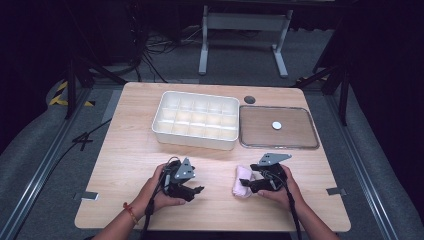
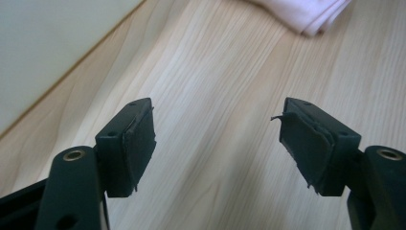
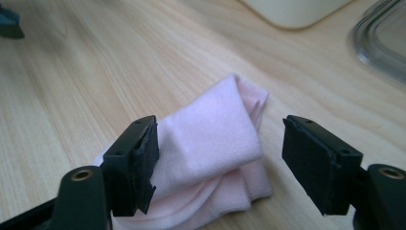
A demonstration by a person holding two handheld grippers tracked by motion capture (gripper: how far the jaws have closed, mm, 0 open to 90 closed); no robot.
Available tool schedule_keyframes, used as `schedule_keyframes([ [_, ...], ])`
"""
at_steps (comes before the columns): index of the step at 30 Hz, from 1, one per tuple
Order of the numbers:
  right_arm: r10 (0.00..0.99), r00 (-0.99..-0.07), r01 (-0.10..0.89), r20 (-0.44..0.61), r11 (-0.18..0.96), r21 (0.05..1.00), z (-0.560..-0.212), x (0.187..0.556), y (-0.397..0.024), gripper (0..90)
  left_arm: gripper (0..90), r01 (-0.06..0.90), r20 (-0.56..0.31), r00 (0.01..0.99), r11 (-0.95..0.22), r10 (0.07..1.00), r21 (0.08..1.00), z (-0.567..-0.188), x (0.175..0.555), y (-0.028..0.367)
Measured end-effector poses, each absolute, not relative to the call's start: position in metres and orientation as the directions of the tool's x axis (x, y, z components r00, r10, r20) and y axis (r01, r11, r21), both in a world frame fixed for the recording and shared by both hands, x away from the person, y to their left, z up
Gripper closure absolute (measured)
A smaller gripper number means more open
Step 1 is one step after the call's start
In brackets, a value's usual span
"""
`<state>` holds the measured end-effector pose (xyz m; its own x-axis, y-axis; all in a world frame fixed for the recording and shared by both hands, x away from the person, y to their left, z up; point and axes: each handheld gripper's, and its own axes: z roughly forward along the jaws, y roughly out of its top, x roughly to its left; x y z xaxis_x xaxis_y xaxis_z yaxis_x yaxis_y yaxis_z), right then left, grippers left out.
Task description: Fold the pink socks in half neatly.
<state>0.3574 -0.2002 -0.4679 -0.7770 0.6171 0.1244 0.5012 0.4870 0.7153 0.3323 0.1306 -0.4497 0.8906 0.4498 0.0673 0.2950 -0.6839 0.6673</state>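
Forearms and hands enter the high view from the bottom edge, each hand wrapped around a gripper over the near part of the wooden bench. On the left, the left gripper points toward the middle of the bench, well apart from a folded pink cloth. On the right, the right gripper sits right at that cloth, which lies on the bench just left of the right hand. Farther back stand a white divided tray and, just beside it to the right, a clear flat lid with a small white disc on it.

From the left gripper view, the left gripper stands with its jaws wide apart over bare wood, nothing between them. A corner of the pink cloth shows at the top edge, and the white tray wall fills the upper left.

From the right gripper view, the right gripper has its jaws spread, with the pink cloth lying between them. The cloth reaches the left pad, while the right pad stands clear of it, so nothing is clamped. The tray's base and the lid's rim show at the top.
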Motion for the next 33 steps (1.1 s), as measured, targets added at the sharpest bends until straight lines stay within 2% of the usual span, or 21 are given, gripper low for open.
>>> schedule_keyframes([
  [3,0.611,-0.774,0.526,0.165,0.477,0.704,-0.471,0.361,-0.202,29.7,27.2,0.316,0.062,0.882,-0.683,0.467,0.659,-0.453,0.332,0.143],
  [5,0.590,-0.780,0.545,0.208,0.478,0.689,-0.474,0.363,-0.202,33.0,26.7,0.339,0.049,0.872,-0.673,0.487,0.657,-0.457,0.332,0.152],
  [13,0.533,-0.805,0.547,0.262,0.492,0.677,-0.473,0.365,-0.201,53.8,25.0,0.369,0.038,0.863,-0.681,0.504,0.632,-0.468,0.335,0.169],
  [20,0.508,-0.836,0.489,0.207,0.521,0.699,-0.467,0.360,-0.199,67.4,22.3,0.375,0.036,0.861,-0.683,0.507,0.627,-0.473,0.336,0.165],
  [26,0.487,-0.863,0.422,0.137,0.543,0.726,-0.461,0.353,-0.198,70.5,18.2,0.426,-0.011,0.839,-0.645,0.544,0.634,-0.476,0.338,0.164],
  [33,0.485,-0.869,0.389,0.100,0.544,0.744,-0.456,0.349,-0.199,70.9,14.5,0.406,-0.011,0.841,-0.617,0.541,0.674,-0.481,0.339,0.166],
])
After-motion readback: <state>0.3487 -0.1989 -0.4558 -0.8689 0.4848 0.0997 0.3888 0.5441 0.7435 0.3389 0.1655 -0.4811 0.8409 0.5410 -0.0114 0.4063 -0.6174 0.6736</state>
